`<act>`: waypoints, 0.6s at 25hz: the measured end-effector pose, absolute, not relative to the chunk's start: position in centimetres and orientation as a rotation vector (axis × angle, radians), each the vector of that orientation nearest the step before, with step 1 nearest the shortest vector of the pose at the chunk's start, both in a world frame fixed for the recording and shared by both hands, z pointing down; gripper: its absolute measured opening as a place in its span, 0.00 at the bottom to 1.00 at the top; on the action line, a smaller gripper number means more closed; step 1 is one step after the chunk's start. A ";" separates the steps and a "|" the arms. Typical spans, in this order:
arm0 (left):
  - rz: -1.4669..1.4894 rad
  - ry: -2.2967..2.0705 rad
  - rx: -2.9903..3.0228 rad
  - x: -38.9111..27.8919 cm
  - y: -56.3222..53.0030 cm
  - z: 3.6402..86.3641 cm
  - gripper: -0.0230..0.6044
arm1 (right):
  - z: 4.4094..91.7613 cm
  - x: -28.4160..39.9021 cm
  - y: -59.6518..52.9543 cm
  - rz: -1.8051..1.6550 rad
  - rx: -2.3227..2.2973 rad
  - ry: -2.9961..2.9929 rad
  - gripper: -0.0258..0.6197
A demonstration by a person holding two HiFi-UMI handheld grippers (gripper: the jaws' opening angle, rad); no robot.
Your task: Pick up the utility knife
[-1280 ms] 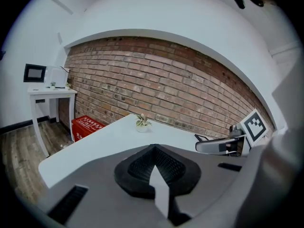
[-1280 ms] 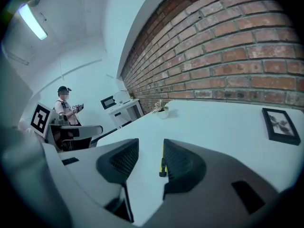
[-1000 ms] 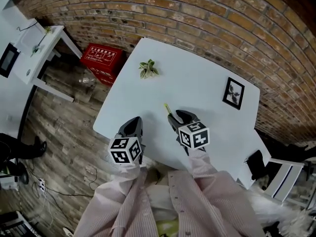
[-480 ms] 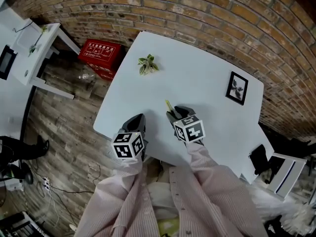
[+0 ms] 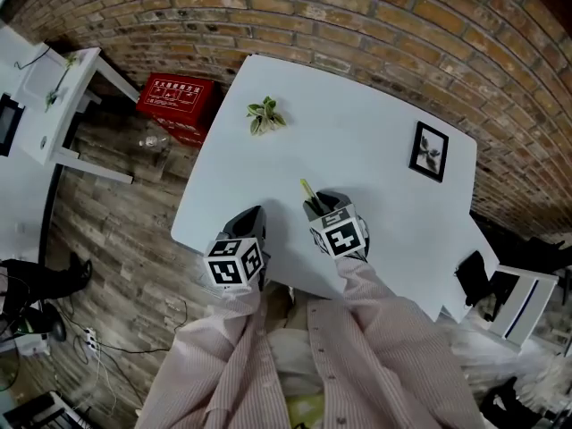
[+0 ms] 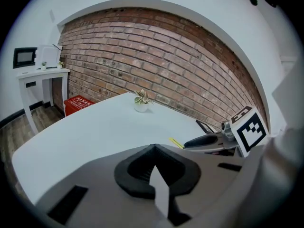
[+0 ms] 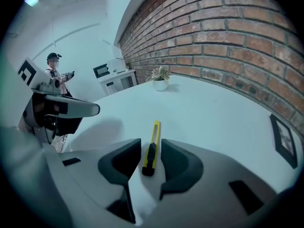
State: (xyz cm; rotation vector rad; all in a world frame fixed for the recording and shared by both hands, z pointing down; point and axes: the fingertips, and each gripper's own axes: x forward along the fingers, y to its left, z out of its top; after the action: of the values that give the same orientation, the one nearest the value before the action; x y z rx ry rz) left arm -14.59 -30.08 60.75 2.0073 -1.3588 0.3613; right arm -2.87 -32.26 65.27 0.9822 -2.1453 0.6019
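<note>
The yellow utility knife (image 5: 307, 190) lies flat on the white table (image 5: 366, 132), its black slider end toward me. My right gripper (image 5: 320, 202) is tilted down over that near end. In the right gripper view the knife (image 7: 154, 129) sits between the two dark jaws of my right gripper (image 7: 151, 142). The jaws have just been closing, but a thin gap still shows on each side. My left gripper (image 5: 250, 214) hovers near the table's front left edge, shut and holding nothing; its tips (image 6: 153, 147) meet. The left gripper view shows the knife (image 6: 176, 142) beside the right gripper (image 6: 209, 140).
A small potted plant (image 5: 266, 114) stands at the table's far left, a black picture frame (image 5: 428, 150) at its far right. Below the table are a red crate (image 5: 174, 105) and a white side table (image 5: 54, 96). A person (image 7: 54, 75) stands in the background.
Both grippers have sunk toward the table. The right gripper has come down over the knife's near end, leaving less of the knife showing beyond it.
</note>
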 end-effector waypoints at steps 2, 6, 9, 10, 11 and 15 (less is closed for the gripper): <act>0.365 -1.355 2.007 -14.7 -30.0 60.8 0.02 | 65.2 -2.9 -32.2 0.582 0.984 -2.128 0.21; 0.365 -1.350 2.008 -14.9 -29.9 60.8 0.02 | 65.1 -2.8 -32.0 0.576 1.001 -2.105 0.15; 0.364 -1.344 2.017 -15.0 -29.8 60.8 0.02 | 65.3 -2.8 -32.1 0.577 1.017 -2.103 0.15; 0.364 -1.340 2.022 -15.0 -29.9 60.8 0.02 | 65.3 -2.8 -32.1 0.578 1.022 -2.105 0.15; 0.363 -1.335 2.029 -14.9 -29.9 60.7 0.02 | 65.3 -2.8 -32.2 0.579 1.030 -2.108 0.15; 0.361 -1.309 2.064 -14.6 -29.8 60.5 0.02 | 64.8 -2.6 -32.4 0.594 1.070 -2.118 0.15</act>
State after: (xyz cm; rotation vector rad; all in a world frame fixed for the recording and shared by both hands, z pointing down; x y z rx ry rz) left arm -14.56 -29.81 60.48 2.0643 -1.3091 0.3614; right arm -2.55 -32.40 64.79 1.0698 -2.1179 0.5937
